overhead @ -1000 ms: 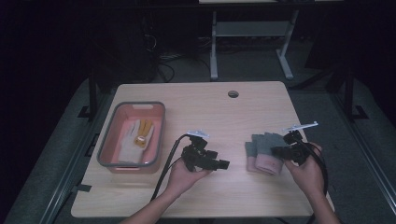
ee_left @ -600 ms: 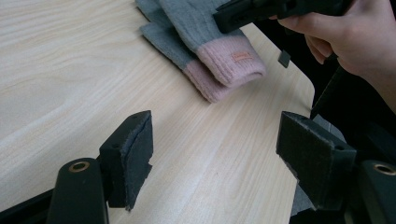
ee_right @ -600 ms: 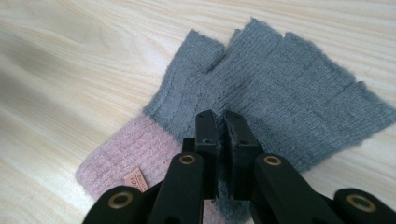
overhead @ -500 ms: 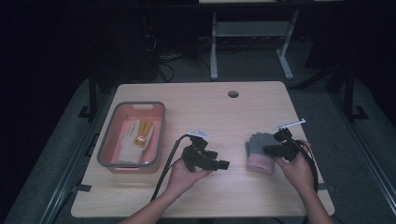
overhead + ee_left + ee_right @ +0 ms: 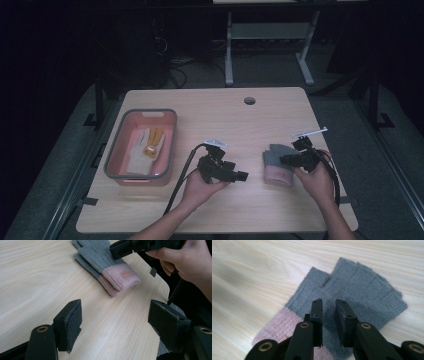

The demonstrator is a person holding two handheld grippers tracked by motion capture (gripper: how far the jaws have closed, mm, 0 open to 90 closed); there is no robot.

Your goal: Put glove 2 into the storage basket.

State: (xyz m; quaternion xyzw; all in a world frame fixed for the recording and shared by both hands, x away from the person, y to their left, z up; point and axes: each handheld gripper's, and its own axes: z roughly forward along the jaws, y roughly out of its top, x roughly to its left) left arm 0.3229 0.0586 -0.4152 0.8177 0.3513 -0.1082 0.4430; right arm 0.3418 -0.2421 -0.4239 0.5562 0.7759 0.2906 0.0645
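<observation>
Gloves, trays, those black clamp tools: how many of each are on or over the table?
Gloves: 2, a grey and pink glove on the table, a white and yellow glove in the tray
Trays: 1, pink tray
Grippers: 2, left gripper, right gripper
Total: 5

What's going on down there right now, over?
Left gripper open, idle over bare table. Right gripper just been opening above the grey-pink glove, nothing pinched. Path clear; tray far left.
</observation>
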